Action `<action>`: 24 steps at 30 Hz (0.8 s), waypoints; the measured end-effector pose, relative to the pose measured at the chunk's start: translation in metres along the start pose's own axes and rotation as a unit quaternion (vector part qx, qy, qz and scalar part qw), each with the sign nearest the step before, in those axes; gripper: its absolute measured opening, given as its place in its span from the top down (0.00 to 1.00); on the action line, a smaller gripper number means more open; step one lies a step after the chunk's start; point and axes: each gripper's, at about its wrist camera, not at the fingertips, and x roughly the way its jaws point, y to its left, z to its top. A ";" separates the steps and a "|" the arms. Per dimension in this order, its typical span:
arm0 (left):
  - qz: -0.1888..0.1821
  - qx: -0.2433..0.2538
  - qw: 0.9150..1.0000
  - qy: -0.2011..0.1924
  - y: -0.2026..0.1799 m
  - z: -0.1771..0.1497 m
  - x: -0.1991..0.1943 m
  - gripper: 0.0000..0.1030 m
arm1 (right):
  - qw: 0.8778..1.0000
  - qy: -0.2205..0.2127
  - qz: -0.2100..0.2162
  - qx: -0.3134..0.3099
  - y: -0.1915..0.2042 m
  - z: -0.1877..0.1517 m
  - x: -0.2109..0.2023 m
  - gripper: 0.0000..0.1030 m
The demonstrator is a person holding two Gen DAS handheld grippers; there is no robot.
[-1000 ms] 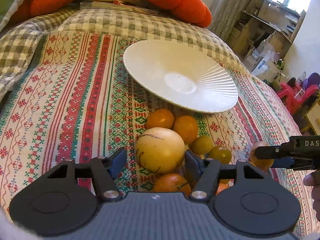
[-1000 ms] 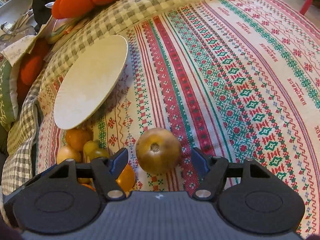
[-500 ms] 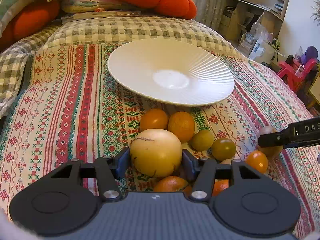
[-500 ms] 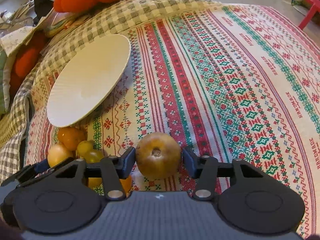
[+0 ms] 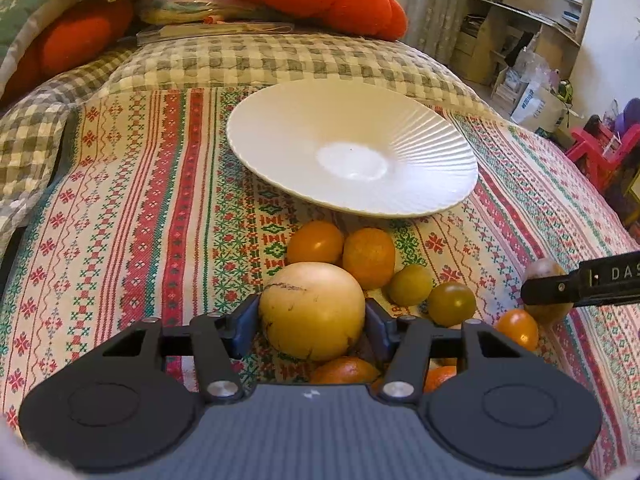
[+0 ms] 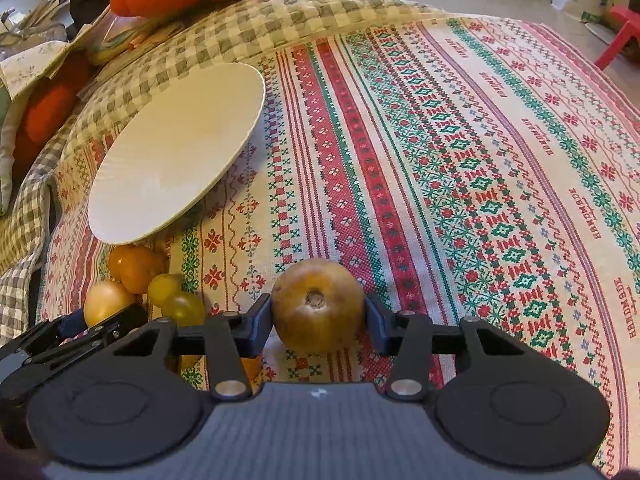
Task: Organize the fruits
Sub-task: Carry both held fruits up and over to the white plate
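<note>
Left claw: my left gripper (image 5: pixel 311 322) clamps the big yellow fruit (image 5: pixel 312 310) among the pile on the patterned cloth (image 5: pixel 132 208).
Right claw: my right gripper (image 6: pixel 318 322) has just closed on the brown fruit (image 6: pixel 318 304), pads pressing both sides.
Brown fruit: stem dimple faces my camera; roundish, no clear long axis.
Around: oranges (image 5: pixel 368 258) and small green fruits (image 5: pixel 452 304) crowd the yellow one.
Plate: white plate (image 5: pixel 352 160) lies just beyond the pile.

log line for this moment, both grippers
left gripper: shut on pale yellow fruit | right gripper: shut on brown fruit | plate: empty
</note>
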 end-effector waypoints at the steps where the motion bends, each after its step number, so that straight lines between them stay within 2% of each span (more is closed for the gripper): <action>1: 0.000 -0.002 1.000 -0.001 0.000 0.000 -0.002 0.57 | 1.000 0.000 0.001 0.003 0.000 0.000 -0.001 0.57; 10: -0.007 -0.018 1.000 -0.014 -0.002 0.007 -0.019 0.57 | 0.999 -0.014 0.022 0.031 0.005 0.005 -0.012 0.57; 16: -0.001 -0.004 0.999 -0.032 -0.007 0.016 -0.037 0.57 | 0.997 -0.021 0.055 0.046 0.019 0.006 -0.025 0.57; 20: -0.012 -0.007 0.999 -0.043 -0.010 0.026 -0.043 0.57 | 0.996 -0.041 0.065 0.053 0.031 0.011 -0.032 0.57; 24: -0.012 0.023 0.999 -0.038 -0.019 0.035 -0.037 0.57 | 0.993 -0.049 0.081 0.074 0.036 0.025 -0.033 0.57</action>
